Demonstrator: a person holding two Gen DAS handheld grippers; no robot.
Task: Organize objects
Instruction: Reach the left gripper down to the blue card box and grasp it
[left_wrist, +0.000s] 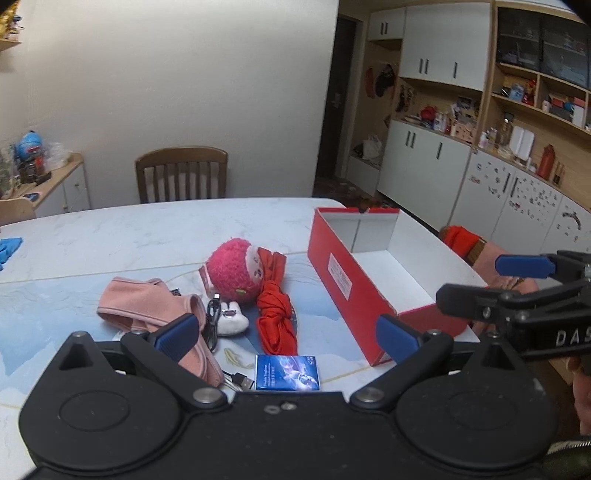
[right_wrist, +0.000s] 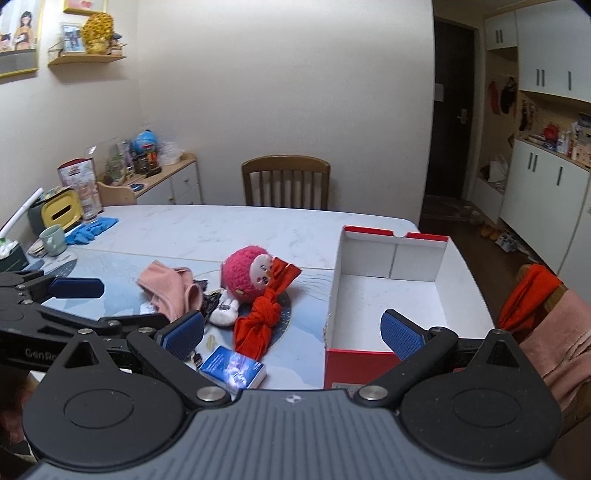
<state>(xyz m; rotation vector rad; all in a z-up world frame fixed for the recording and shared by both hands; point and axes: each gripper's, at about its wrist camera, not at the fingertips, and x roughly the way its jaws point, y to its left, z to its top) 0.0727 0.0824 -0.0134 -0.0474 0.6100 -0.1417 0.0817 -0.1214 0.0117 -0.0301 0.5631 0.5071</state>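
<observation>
While both tools hang above the table (left_wrist: 110, 236), I find the left gripper (left_wrist: 284, 338) and right gripper (right_wrist: 291, 334) with jaws spread wide and nothing between them. The red box (right_wrist: 391, 295) stands open at centre right. Left of it lie the pink plush toy (left_wrist: 232, 271), knotted red cloth (left_wrist: 275, 317), pink garment (left_wrist: 147, 304) and blue packet (left_wrist: 287, 372). The black cable (left_wrist: 212, 321) is partly hidden; a small white item beside it I cannot identify.

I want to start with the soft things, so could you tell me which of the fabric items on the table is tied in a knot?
The red cloth, lying between the white toy and the red box, is knotted; the pink garment lies loose, unknotted.
</observation>
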